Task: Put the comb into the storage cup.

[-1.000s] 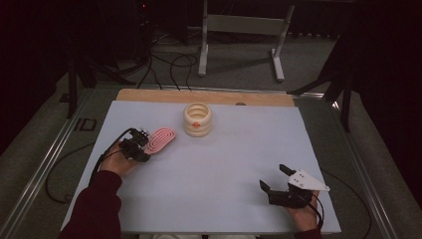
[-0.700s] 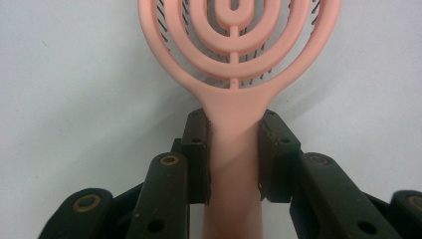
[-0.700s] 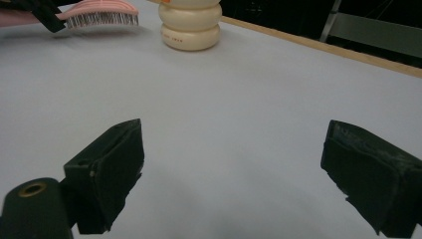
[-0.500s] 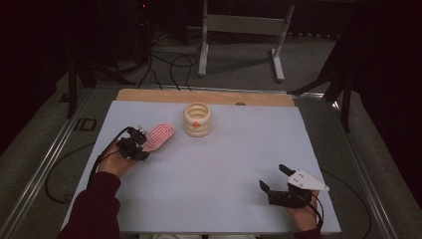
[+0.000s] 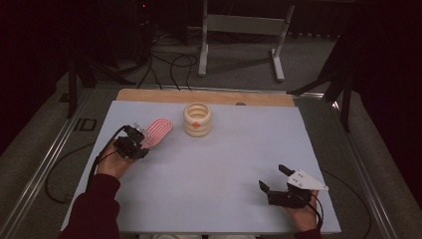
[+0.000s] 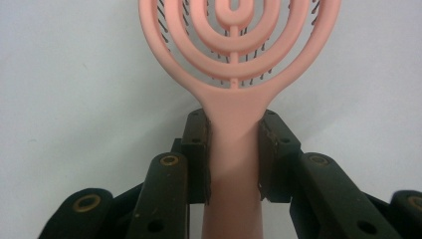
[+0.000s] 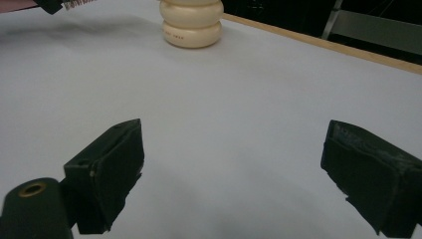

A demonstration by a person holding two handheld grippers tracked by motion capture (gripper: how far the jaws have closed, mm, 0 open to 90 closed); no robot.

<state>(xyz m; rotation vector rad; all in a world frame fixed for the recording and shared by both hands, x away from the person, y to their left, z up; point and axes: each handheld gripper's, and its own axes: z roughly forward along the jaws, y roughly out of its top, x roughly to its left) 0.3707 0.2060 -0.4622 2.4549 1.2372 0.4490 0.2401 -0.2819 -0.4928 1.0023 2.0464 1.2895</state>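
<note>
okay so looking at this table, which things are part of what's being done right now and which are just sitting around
In the job:
- pink hairbrush, handle clamped in the left tongs
- cream ribbed holder, nearest the brush head

Lying about:
- right tongs, open, holding nothing
- metal stand on the floor beyond the table
- floor cables

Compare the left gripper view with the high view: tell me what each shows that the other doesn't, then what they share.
Left gripper view alone: the dark bristles under the pink hairbrush, and both black fingers pressed against its handle. High view alone: the cream ribbed holder, the open right gripper resting apart near the table's front edge, and the floor stand behind. Both: the brush held by the left gripper over the pale table.
</note>
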